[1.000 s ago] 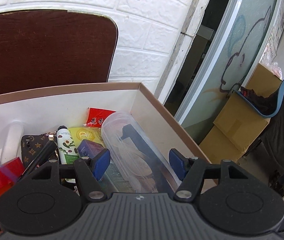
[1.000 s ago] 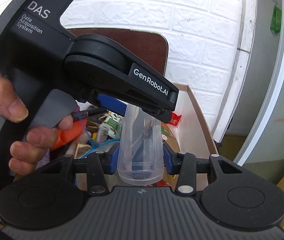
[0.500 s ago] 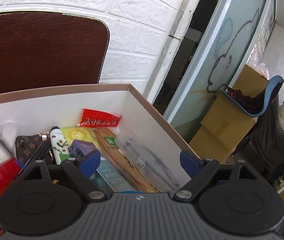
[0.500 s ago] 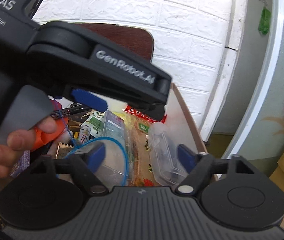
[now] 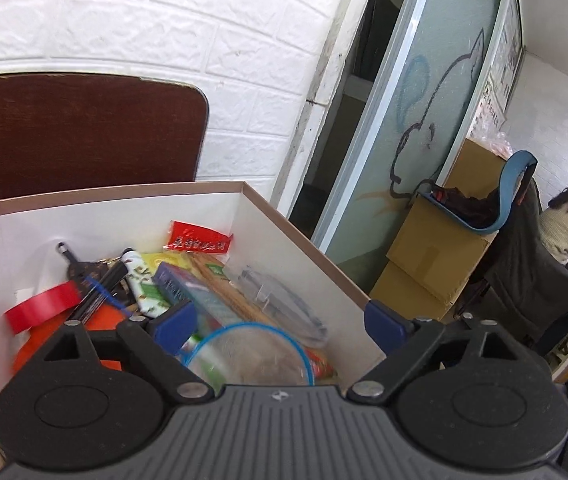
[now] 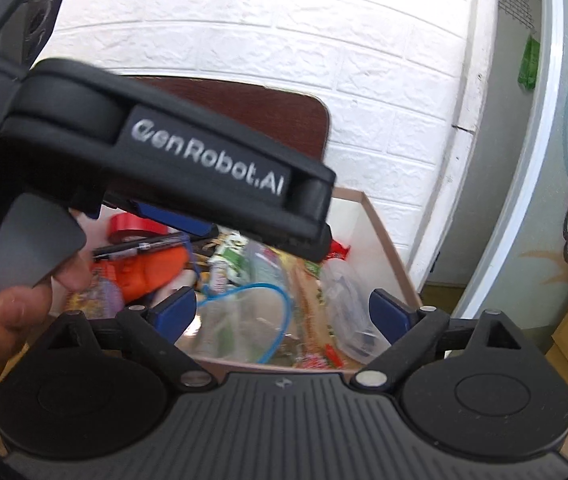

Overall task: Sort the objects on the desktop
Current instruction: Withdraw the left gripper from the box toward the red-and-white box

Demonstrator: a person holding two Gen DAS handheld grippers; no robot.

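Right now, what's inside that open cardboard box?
The box holds a red tape roll, a red packet, a clear case, a blue-rimmed clear lid, pens and an orange thing. Whatever lies underneath is covered.

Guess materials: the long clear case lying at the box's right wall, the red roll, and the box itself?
Long clear case: looks like rigid transparent plastic, glossy; contents show through.
Red roll: likely vinyl tape, a smooth thin band wound in a ring.
Box: seemingly cardboard, matte white inside with a tan cut edge.

Cardboard boxes [image 5: 439, 264], blue chair [image 5: 511, 188], seated person [image 5: 567, 224]
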